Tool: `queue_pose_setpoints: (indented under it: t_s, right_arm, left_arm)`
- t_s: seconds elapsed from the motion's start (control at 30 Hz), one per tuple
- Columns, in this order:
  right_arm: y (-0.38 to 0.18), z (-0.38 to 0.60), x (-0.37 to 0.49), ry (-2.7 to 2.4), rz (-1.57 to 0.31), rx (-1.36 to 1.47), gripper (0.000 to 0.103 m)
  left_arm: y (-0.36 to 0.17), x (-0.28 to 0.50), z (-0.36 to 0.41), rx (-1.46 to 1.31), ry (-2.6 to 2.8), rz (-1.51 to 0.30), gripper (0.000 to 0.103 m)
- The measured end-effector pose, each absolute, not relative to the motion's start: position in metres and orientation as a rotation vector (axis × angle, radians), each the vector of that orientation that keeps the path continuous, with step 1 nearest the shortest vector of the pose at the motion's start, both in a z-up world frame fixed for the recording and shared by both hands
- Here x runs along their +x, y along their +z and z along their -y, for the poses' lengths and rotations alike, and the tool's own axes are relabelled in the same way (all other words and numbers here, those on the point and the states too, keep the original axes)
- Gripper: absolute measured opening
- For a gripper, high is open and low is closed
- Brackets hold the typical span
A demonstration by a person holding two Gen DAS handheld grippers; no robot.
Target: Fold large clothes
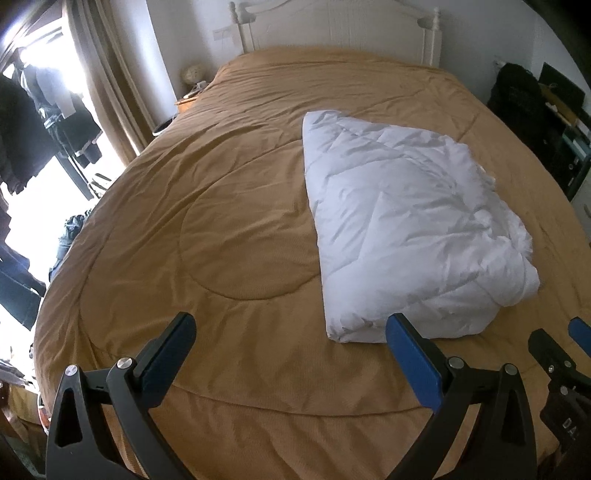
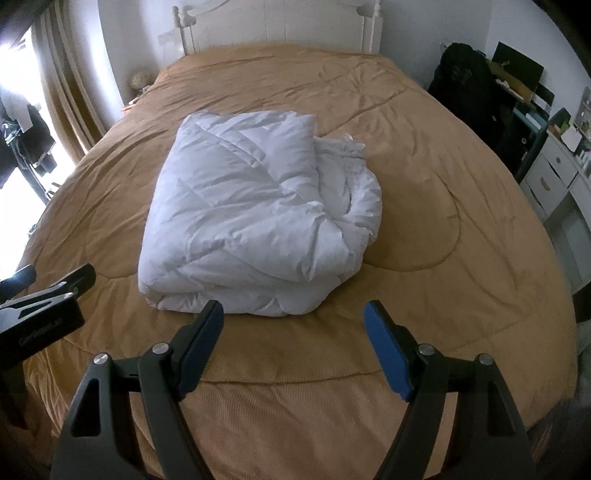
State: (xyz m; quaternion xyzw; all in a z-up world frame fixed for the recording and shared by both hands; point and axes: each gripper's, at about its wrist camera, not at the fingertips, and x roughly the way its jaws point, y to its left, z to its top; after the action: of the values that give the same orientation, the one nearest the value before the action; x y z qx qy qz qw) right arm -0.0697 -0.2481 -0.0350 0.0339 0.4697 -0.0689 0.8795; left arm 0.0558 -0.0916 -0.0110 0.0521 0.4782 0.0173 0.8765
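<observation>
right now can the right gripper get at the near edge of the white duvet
Probably yes: the right gripper is open and empty, and only bare brown bedspread lies between it and the folded white duvet.

Left gripper [image 1: 291, 323] hangs over the near end of the bed, jaws spread wide, nothing between them. Folded white duvet [image 1: 402, 229] lies on the tan bedspread [image 1: 207, 206], right of centre, its near edge just beyond the right finger. White headboard [image 1: 340, 29] stands far. Right gripper [image 1: 565, 339] partly visible at right edge.
</observation>
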Motion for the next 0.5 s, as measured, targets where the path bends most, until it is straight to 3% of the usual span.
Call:
queue_pose_setpoints:
  t_s: [0.5]
  right_arm:
    - [-0.0375,0.2418,-0.067,-0.135,-0.991,0.063,0.079]
  left_arm:
    - [-0.0186,0.0613,0.0839,0.083,0.028,-1.032,0.102]
